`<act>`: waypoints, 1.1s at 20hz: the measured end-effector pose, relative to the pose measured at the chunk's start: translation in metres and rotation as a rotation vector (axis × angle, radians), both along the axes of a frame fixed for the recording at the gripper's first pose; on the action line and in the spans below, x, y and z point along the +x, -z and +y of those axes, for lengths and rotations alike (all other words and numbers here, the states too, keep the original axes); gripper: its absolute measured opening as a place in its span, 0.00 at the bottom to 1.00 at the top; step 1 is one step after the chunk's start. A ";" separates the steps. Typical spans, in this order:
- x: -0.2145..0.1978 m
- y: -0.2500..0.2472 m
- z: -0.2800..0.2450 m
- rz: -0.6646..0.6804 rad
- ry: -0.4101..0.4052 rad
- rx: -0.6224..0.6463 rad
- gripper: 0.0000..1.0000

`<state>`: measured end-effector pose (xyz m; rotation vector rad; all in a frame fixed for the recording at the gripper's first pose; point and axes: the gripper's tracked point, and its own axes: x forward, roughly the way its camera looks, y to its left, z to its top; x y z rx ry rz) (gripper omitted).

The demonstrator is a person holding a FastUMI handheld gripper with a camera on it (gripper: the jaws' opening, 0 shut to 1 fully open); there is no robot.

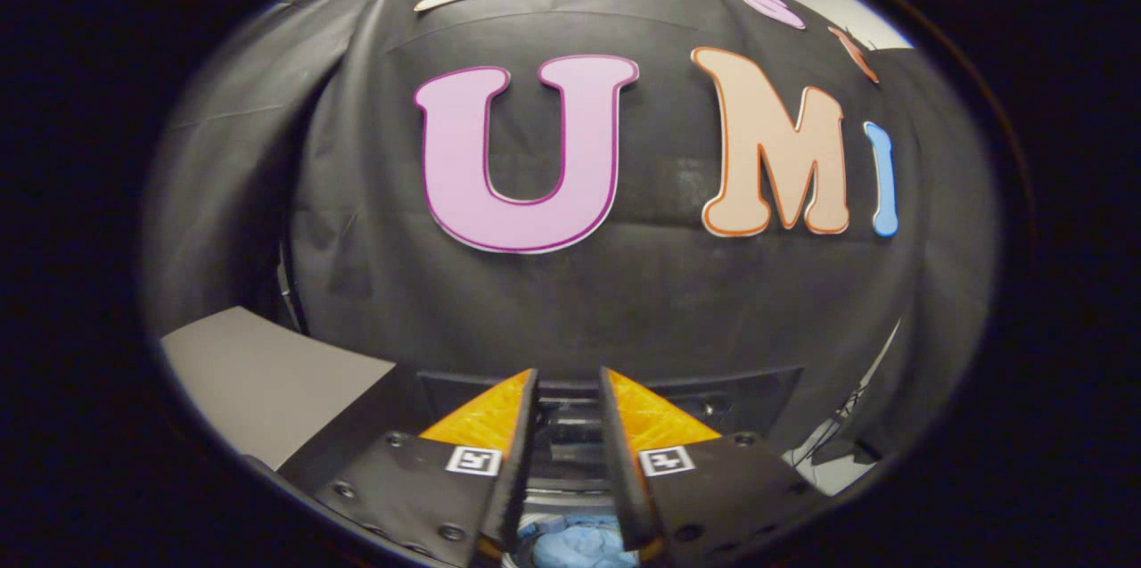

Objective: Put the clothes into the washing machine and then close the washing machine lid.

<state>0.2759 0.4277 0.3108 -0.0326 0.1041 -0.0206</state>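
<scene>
Gripper view: one hand-held gripper (569,381), its two fingers a narrow gap apart and holding nothing. At 6 o'clock, low between the fingers, one bundle of blue clothes (579,543) lies inside the one washing machine (570,452), whose dark open lid (758,399) stands just beyond the fingertips. One pale table (258,381) lies at 8 o'clock.
</scene>
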 end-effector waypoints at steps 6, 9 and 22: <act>0.035 -0.009 0.004 -0.065 0.038 0.007 0.57; 0.049 -0.001 0.005 -0.042 0.040 0.020 0.57; 0.080 0.044 0.000 0.035 0.072 -0.072 0.58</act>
